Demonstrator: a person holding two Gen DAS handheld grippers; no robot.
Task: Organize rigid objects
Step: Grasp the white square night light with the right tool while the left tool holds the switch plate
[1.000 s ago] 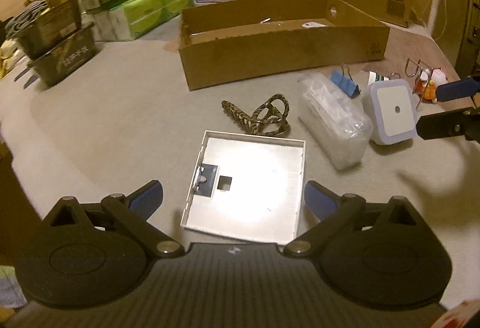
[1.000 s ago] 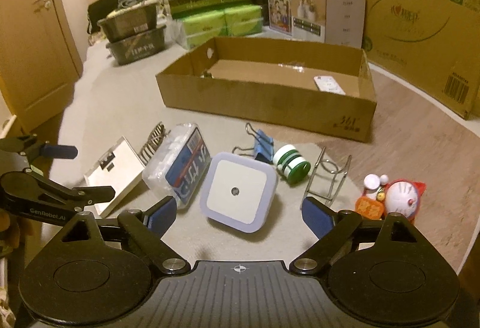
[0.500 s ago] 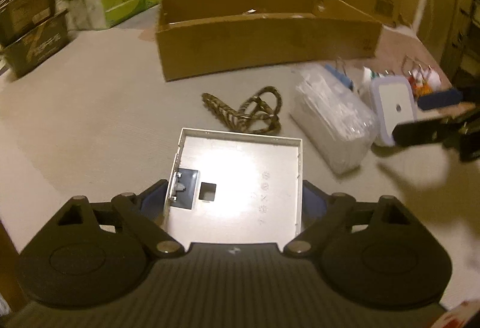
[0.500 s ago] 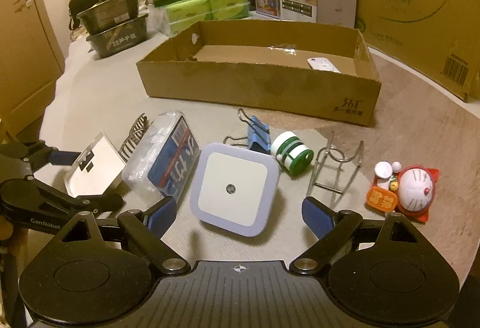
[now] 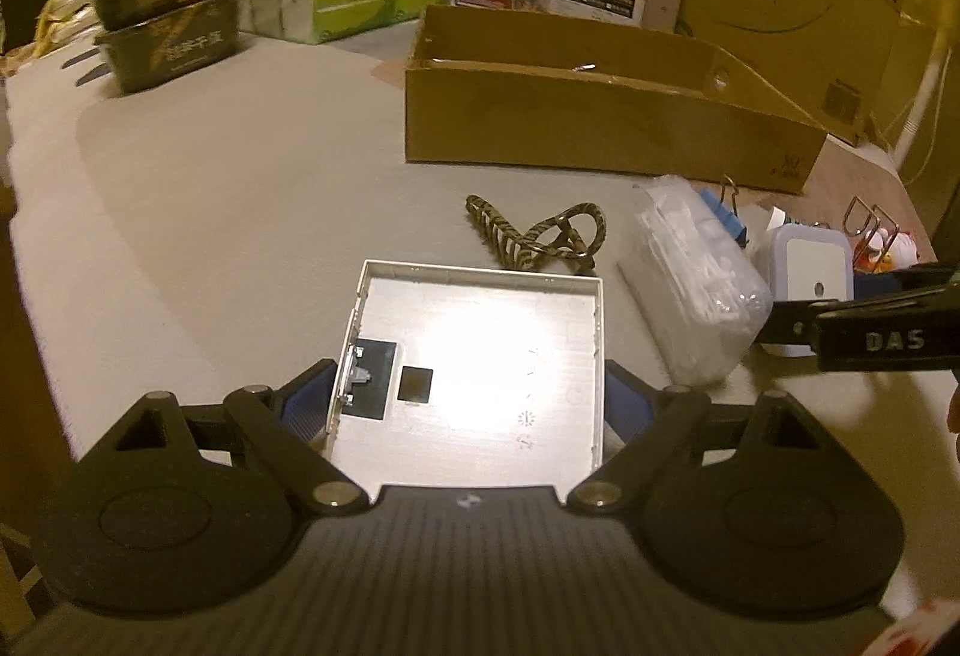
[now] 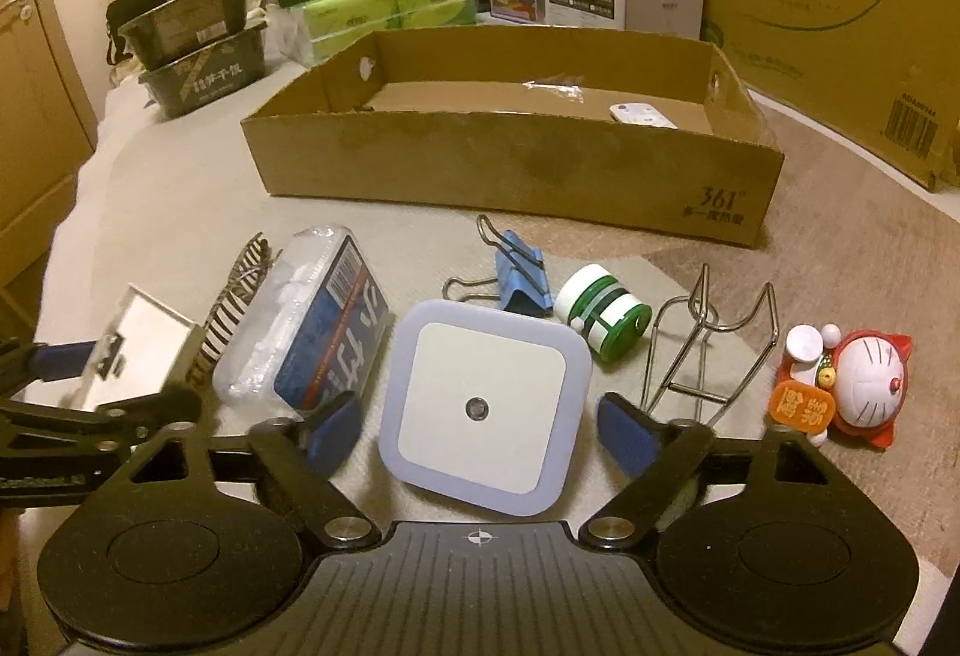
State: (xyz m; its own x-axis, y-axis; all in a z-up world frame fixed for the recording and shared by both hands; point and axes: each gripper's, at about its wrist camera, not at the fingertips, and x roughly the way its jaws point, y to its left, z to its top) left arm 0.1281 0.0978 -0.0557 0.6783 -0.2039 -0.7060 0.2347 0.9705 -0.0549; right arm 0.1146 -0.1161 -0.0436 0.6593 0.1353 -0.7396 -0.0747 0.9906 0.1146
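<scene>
A pale grey mat (image 6: pixel 180 212) covers the floor, with brown flooring (image 6: pixel 840 212) showing at its right edge. On the mat lie a shallow cardboard box (image 6: pixel 510 170) and, nearer, a row of small things — a white square tray (image 5: pixel 474 356), a striped hair clip (image 5: pixel 534 236), a clear plastic case (image 6: pixel 306 326), a square night light (image 6: pixel 486 404), a blue binder clip (image 6: pixel 522 278), a green-and-white spool (image 6: pixel 603 311), a wire rack (image 6: pixel 708 344) and a cat figurine (image 6: pixel 852 386).
</scene>
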